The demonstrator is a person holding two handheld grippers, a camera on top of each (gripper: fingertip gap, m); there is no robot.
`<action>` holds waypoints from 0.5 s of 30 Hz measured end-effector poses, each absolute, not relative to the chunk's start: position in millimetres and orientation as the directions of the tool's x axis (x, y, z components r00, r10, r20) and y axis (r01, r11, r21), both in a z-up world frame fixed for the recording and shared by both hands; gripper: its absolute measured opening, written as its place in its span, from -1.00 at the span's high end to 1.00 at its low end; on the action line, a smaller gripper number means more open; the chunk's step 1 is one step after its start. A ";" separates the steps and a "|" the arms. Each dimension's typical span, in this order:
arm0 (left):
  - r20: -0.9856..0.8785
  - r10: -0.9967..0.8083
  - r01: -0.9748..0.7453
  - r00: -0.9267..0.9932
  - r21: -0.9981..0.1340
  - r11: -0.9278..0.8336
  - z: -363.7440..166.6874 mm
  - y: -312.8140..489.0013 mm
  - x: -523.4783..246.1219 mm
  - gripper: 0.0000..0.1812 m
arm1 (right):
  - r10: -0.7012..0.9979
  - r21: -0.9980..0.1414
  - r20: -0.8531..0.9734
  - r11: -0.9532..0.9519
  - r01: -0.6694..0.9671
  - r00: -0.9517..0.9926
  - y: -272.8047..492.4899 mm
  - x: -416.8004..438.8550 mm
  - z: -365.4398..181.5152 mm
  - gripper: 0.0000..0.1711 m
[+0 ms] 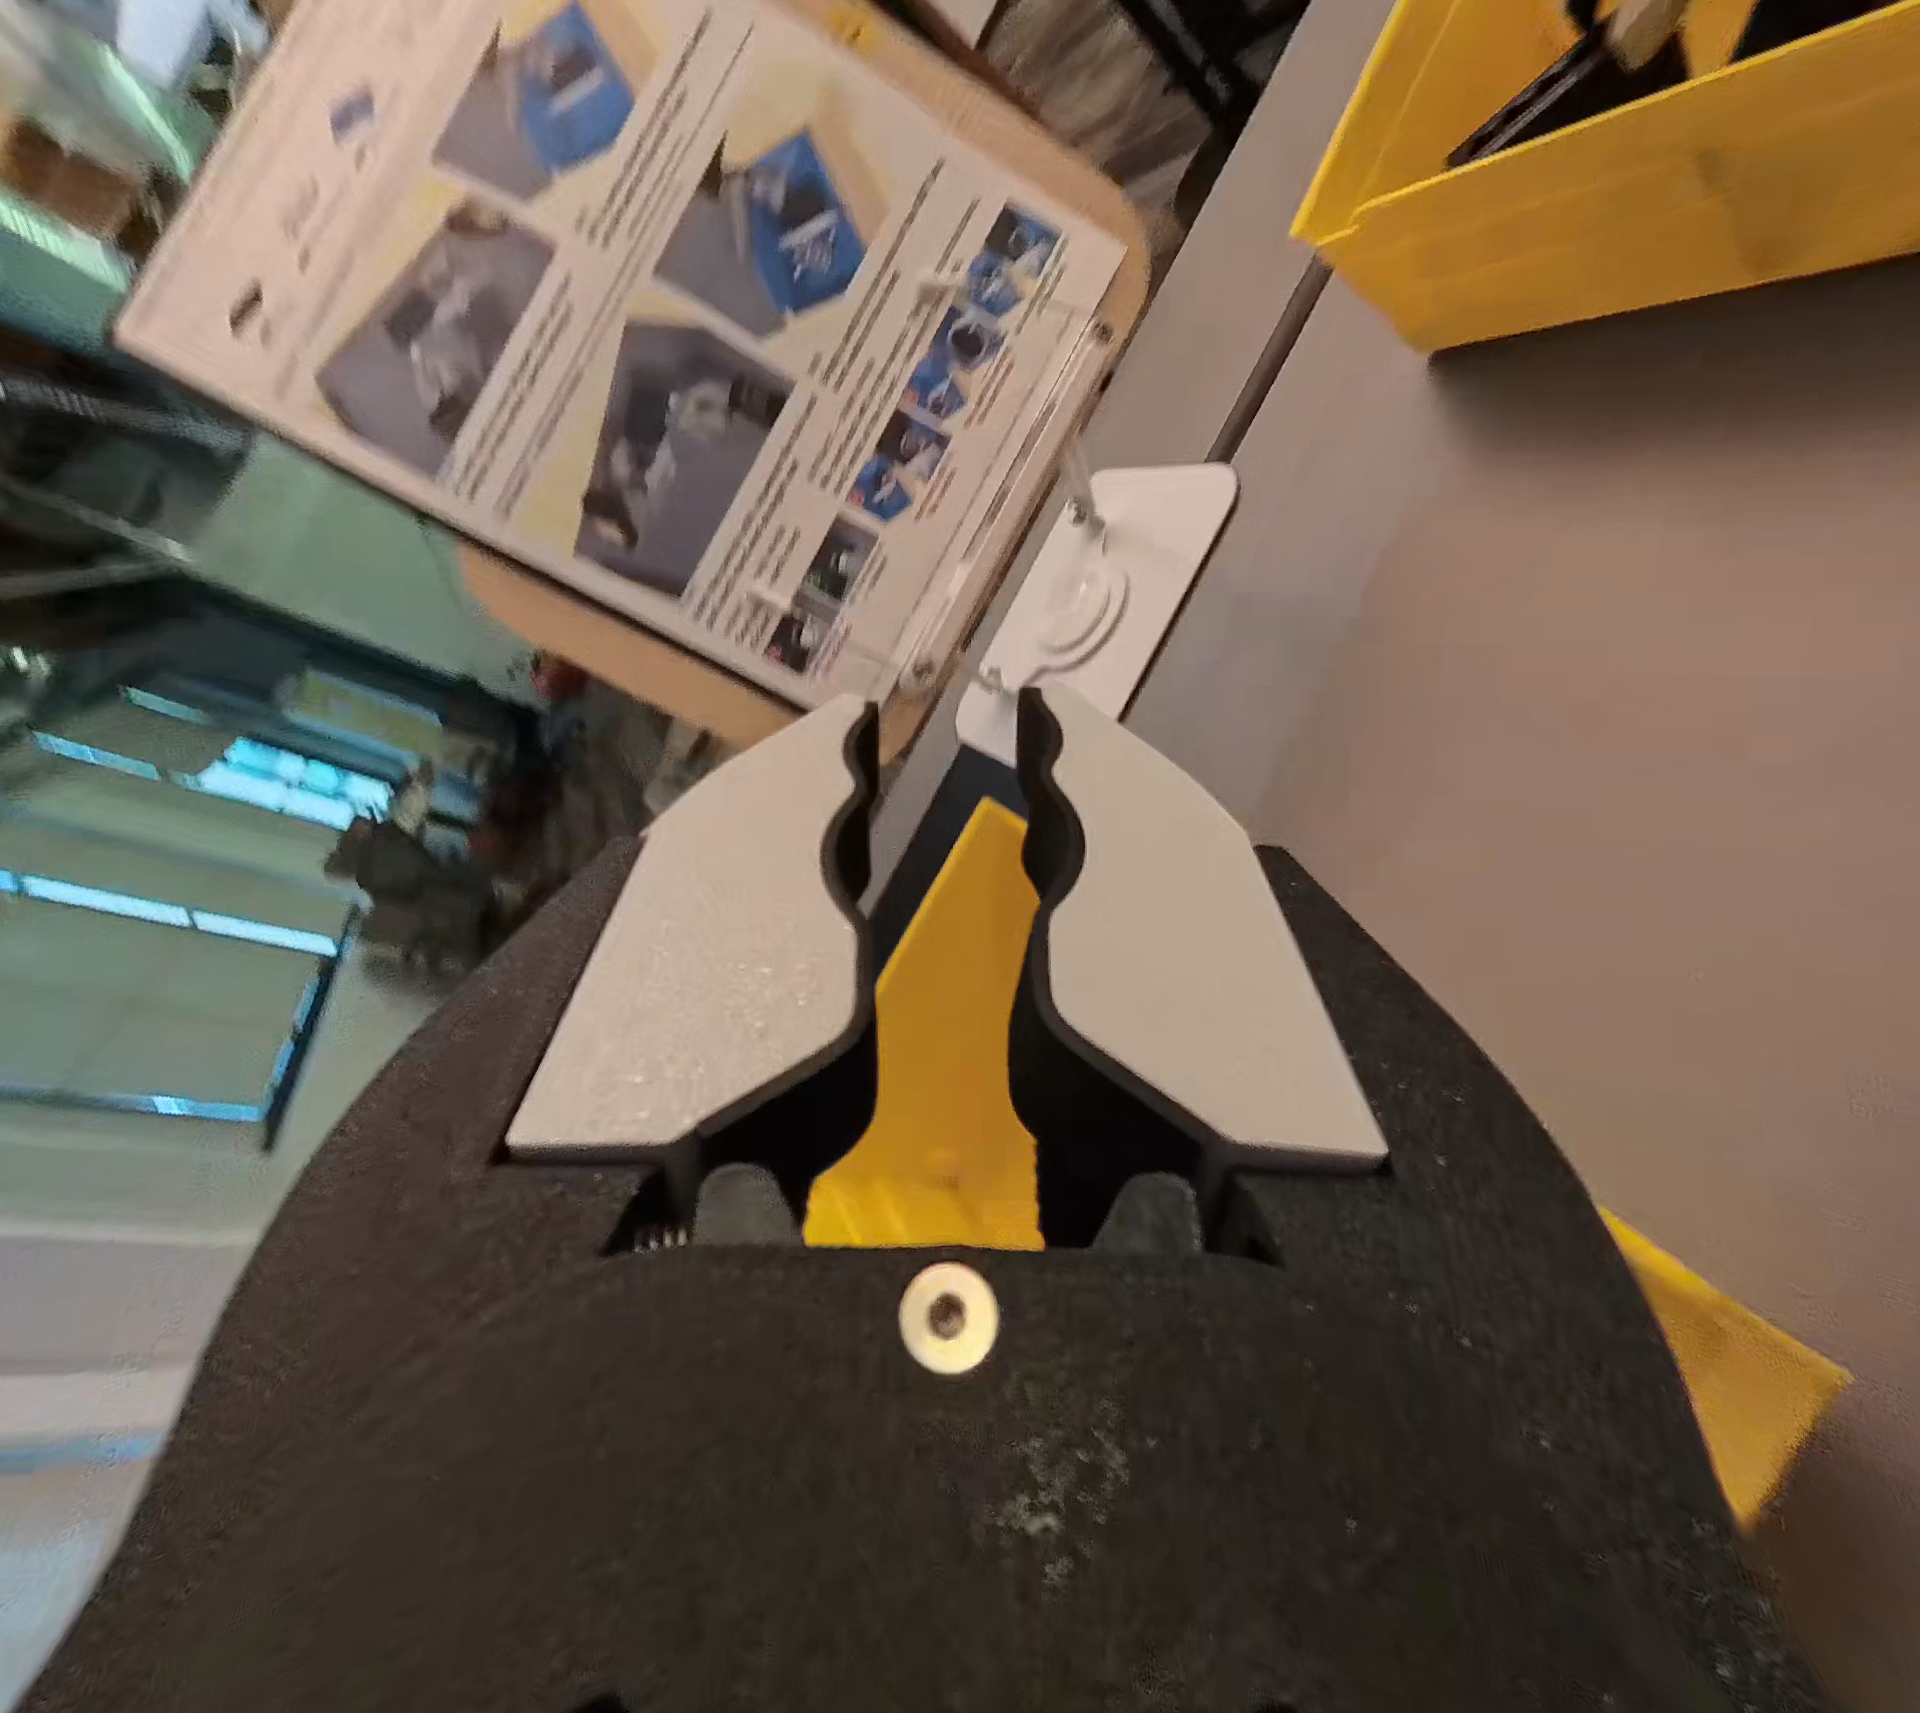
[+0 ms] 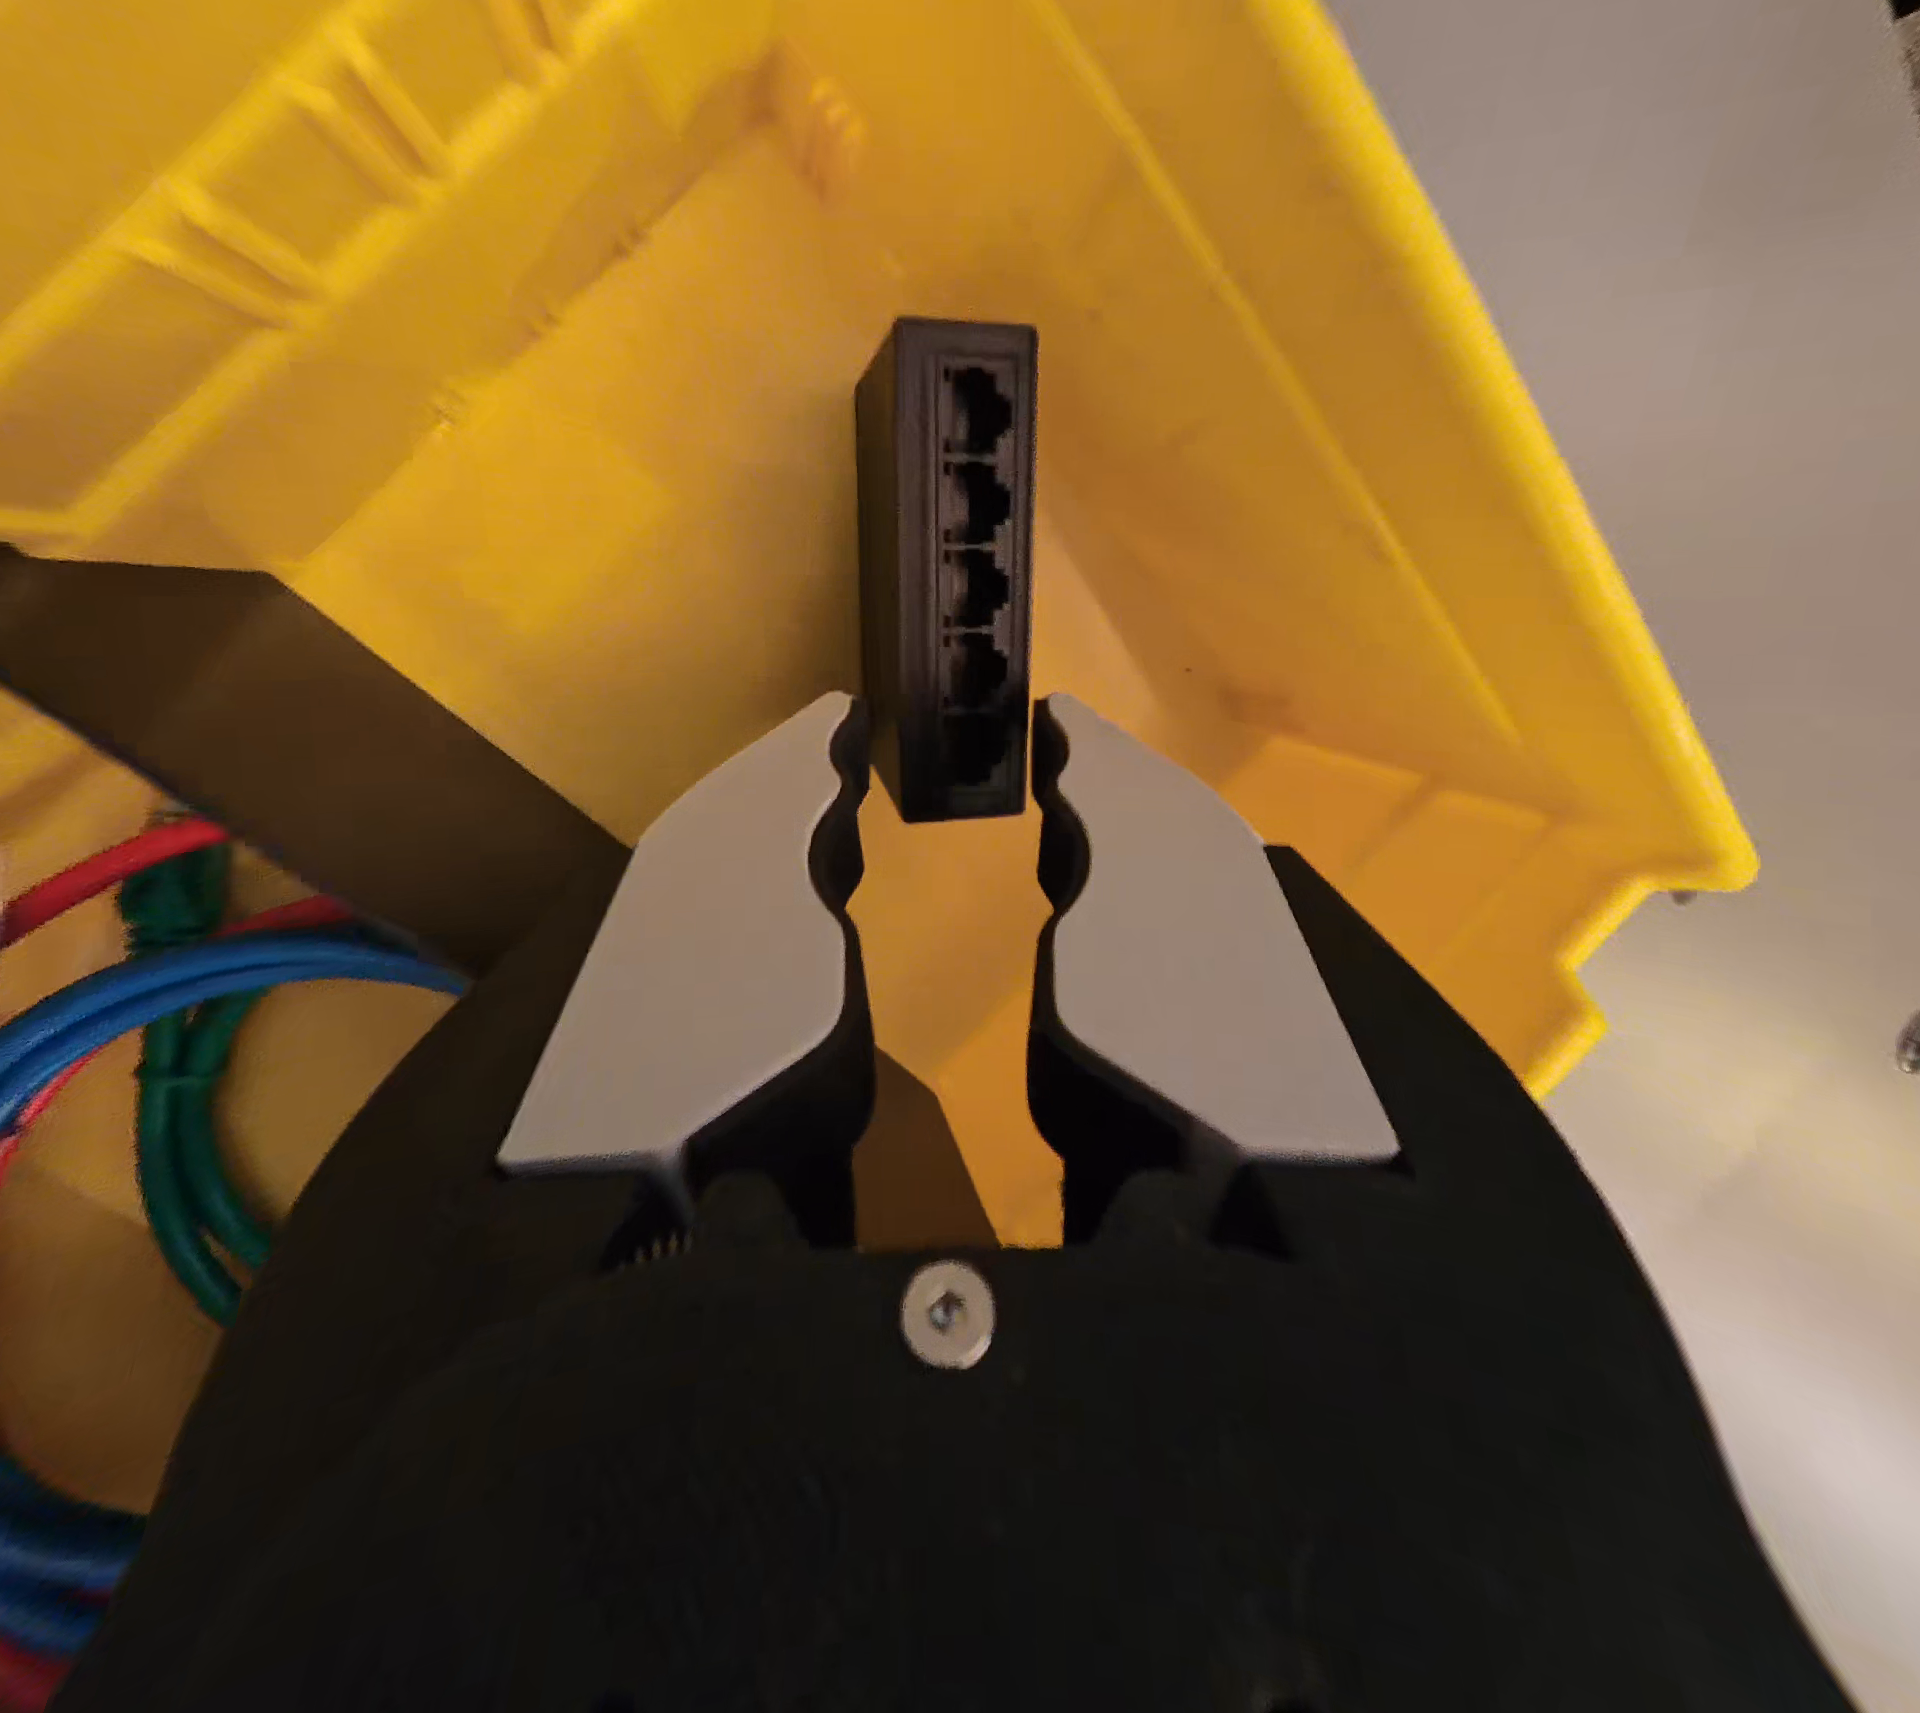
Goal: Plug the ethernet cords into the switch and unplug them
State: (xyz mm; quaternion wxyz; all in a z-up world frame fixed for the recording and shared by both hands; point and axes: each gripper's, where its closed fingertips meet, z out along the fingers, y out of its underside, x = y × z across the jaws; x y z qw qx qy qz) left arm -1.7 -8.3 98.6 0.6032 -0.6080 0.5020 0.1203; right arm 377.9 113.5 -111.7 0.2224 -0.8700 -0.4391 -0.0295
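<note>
On the left, the left gripper [image 1: 948,707] is in the air above the edge of the grey table [image 1: 1558,728], its two fingers a little apart with nothing between them. In front of it stands a printed sheet [image 1: 613,261] on a clear holder with a white base [image 1: 1101,583]. Under this gripper a yellow piece [image 1: 956,988] shows, I cannot tell of what. More to the right is the yellow bin [image 2: 1299,416]. Inside, bundled ethernet cords [image 2: 187,998], blue, green and red, lie behind a dark divider [image 2: 291,707]. The right gripper [image 2: 945,707] is closed on the near end of the black switch [image 2: 945,541], with five empty ports facing up.
</note>
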 end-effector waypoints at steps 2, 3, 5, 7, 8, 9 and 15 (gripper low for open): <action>-0.704 -0.466 -0.741 0.537 -0.657 0.139 100.9 -1.4 -27.3 0.72 | 0.730 -0.405 0.263 -0.510 0.759 0.631 111.5 379.2 -94.3 0.63; -0.679 -0.453 -0.729 0.578 -0.679 0.087 102.9 2.4 -42.9 0.72 | 0.707 -0.433 0.286 -0.507 0.745 0.647 110.4 382.7 -81.8 0.62; -0.613 -0.423 -0.692 0.667 -0.720 -0.048 101.5 9.3 -78.6 0.75 | 0.637 -0.475 0.310 -0.539 0.696 0.705 103.1 396.5 -57.0 0.57; -0.459 -0.381 -0.571 0.803 -0.776 -0.268 87.3 14.9 -120.6 0.83 | 0.547 -0.464 0.320 -0.622 0.631 0.774 87.0 422.0 -43.0 0.51; -0.358 -0.383 -0.497 0.852 -0.783 -0.374 75.6 15.4 -136.2 0.77 | 0.508 -0.433 0.310 -0.677 0.595 0.803 74.7 436.1 -43.2 0.49; -0.274 -0.393 -0.444 0.878 -0.774 -0.451 65.3 15.8 -148.2 0.75 | 0.475 -0.389 0.300 -0.731 0.561 0.827 61.8 450.2 -46.5 0.49; -0.183 -0.203 -0.271 0.962 -0.728 -0.630 31.9 31.5 -230.9 0.75 | 0.282 -0.302 0.105 -0.905 0.300 0.954 23.9 490.4 -71.3 0.66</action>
